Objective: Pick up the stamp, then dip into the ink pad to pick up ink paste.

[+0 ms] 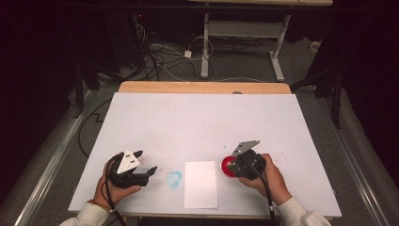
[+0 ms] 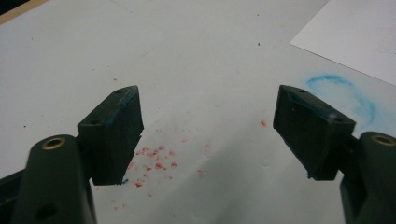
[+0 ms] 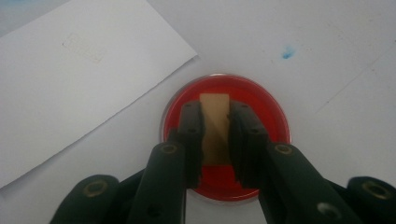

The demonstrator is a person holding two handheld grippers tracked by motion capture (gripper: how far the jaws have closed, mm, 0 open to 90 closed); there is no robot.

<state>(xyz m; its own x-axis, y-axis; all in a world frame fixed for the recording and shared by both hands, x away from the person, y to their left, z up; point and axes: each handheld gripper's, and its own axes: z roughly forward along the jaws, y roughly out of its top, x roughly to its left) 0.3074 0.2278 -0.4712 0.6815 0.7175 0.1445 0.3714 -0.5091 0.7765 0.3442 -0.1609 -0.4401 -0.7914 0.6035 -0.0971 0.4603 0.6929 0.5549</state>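
Gripping the tan block (image 3: 215, 128) in the red dish (image 3: 271, 116) beside the paper sheet (image 1: 201, 183), the right tool (image 3: 215, 140) needs a straight vertical lift; the left tool (image 2: 210, 135) rests spread.

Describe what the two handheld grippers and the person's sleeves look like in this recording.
Both the left gripper and right gripper are black, each topped by a grey three-cornered plate, with a black cable trailing back. Their jaws are dark blocks on arms with brass-ringed holes. The sleeves are light grey; a beaded bracelet circles the left wrist.
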